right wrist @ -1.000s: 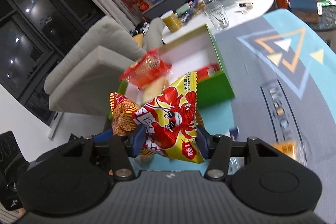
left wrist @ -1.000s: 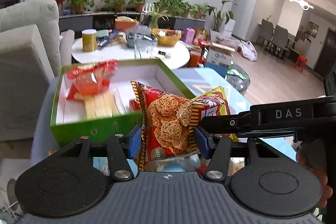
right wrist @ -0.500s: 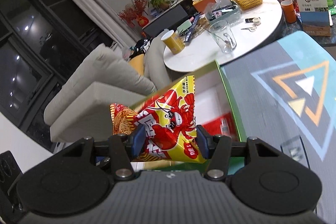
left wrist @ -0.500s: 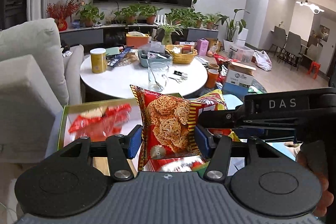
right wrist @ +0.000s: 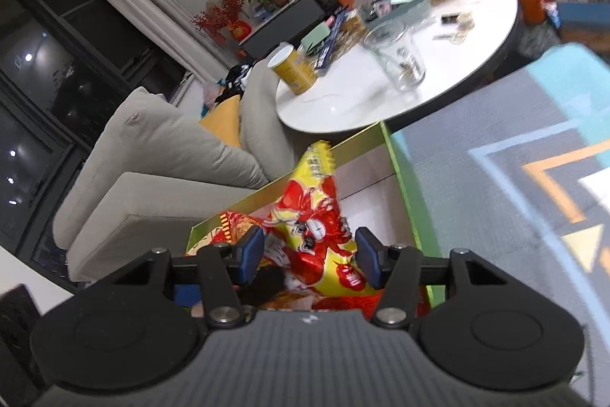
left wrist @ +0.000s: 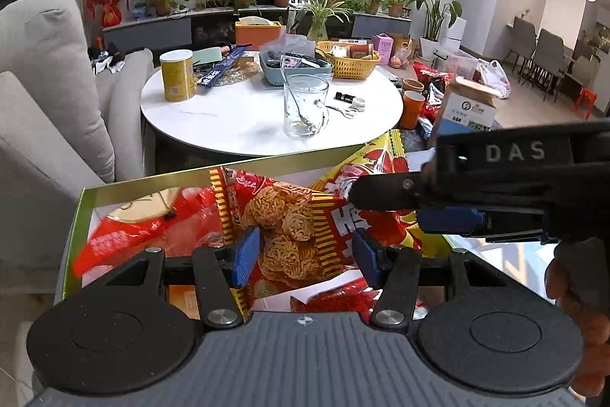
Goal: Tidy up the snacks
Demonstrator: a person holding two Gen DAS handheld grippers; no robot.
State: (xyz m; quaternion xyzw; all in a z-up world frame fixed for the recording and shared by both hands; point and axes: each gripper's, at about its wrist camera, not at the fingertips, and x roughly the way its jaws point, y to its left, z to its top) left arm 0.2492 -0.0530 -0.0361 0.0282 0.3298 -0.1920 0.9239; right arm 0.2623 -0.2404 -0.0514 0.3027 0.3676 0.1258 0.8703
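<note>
My left gripper point(left wrist: 305, 250) is shut on a red noodle-snack bag point(left wrist: 293, 227) and holds it over the green box point(left wrist: 76, 216), which holds several red snack packets point(left wrist: 122, 235). My right gripper point(right wrist: 310, 256) is shut on a yellow crab-print snack bag point(right wrist: 312, 216), also over the box's green wall point(right wrist: 404, 193). The right gripper shows in the left wrist view as a black bar point(left wrist: 476, 185), close beside the left gripper, with the yellow bag point(left wrist: 370, 159) behind it.
A round white table point(left wrist: 236, 117) behind the box carries a glass mug point(left wrist: 305, 105), a yellow can point(left wrist: 177, 75) and a yellow basket point(left wrist: 350, 60). A grey sofa point(left wrist: 42, 94) stands on the left. A patterned mat point(right wrist: 495, 159) lies right of the box.
Both grippers have moved forward and down with their bags, from in front of the box to over its inside. Both stay shut on the bags.
</note>
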